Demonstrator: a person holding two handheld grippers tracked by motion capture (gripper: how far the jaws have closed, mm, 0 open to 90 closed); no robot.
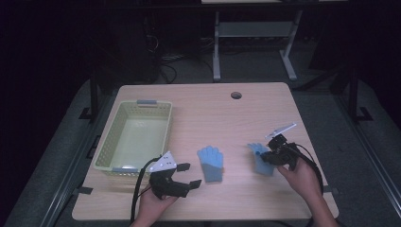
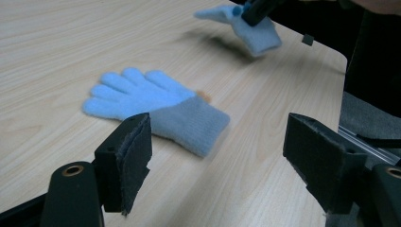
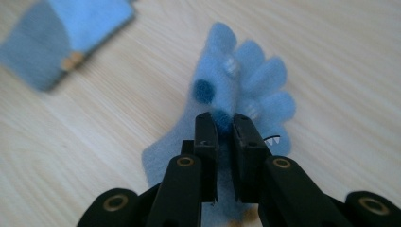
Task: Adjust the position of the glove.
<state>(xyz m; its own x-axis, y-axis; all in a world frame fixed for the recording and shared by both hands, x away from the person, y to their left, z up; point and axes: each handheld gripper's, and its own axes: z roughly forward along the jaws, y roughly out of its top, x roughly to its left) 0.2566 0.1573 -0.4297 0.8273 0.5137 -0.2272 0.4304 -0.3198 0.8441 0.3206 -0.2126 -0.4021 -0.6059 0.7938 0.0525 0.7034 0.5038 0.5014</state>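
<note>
- Right gripper [image 3: 224, 124] was clamped on the patterned glove [image 3: 236, 90], lifting it off the table [image 1: 246, 113].
- Left gripper [image 1: 185, 175] gaped empty beside the plain glove [image 1: 211, 162].
- Soft, light and floppy; pinching mid-palm looked best.

Left gripper [image 1: 185, 175]: jaws spread wide, nothing between them, held low in the left hand [image 1: 153, 201]. Right gripper [image 1: 263, 155]: jaws pinched together, raised by the right hand [image 1: 298, 177].

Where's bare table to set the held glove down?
Free: the wide strip behind both gloves, from the basket to the cable hole, and the gap between flat glove and held glove. Crowded: the front edge, with left claw and right claw.
</note>
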